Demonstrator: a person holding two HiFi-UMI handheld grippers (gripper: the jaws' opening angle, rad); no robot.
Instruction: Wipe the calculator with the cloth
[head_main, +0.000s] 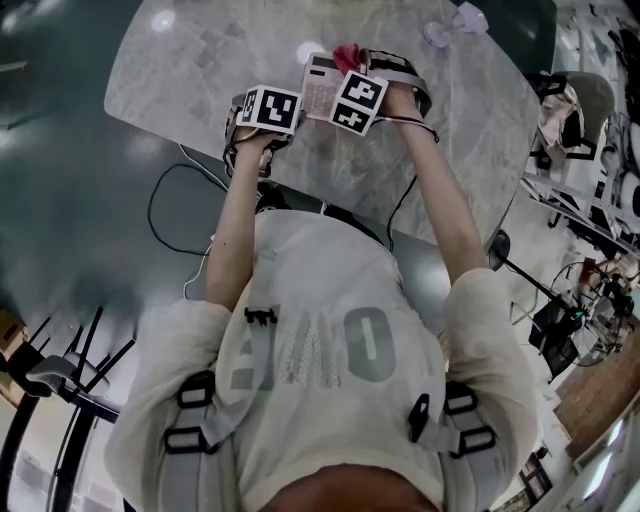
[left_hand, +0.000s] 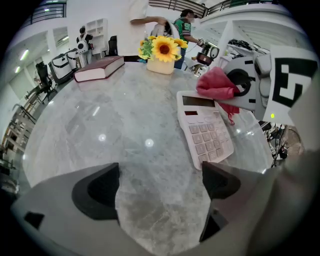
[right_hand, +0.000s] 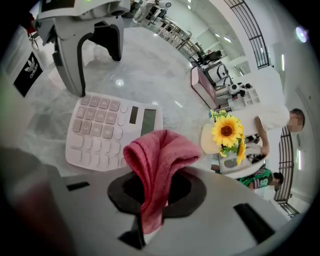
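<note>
Right hand-held gripper (right_hand: 150, 202) clamps cloth (right_hand: 161, 150), left hand-held gripper (left_hand: 160, 186) gapes above marble table (left_hand: 120, 112), calculator (left_hand: 207, 136).

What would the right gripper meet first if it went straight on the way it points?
Likely the calculator, at its display end, with the cloth pinched in the right gripper touching first; depth is unclear.

Brightly lit from overhead; glints as two small white spots on the polished grey marble tabletop (left_hand: 125, 115) just ahead of the grey left gripper (left_hand: 161, 180). Bends strongly and darkens at the rims; blurs close beside the jaws.
</note>
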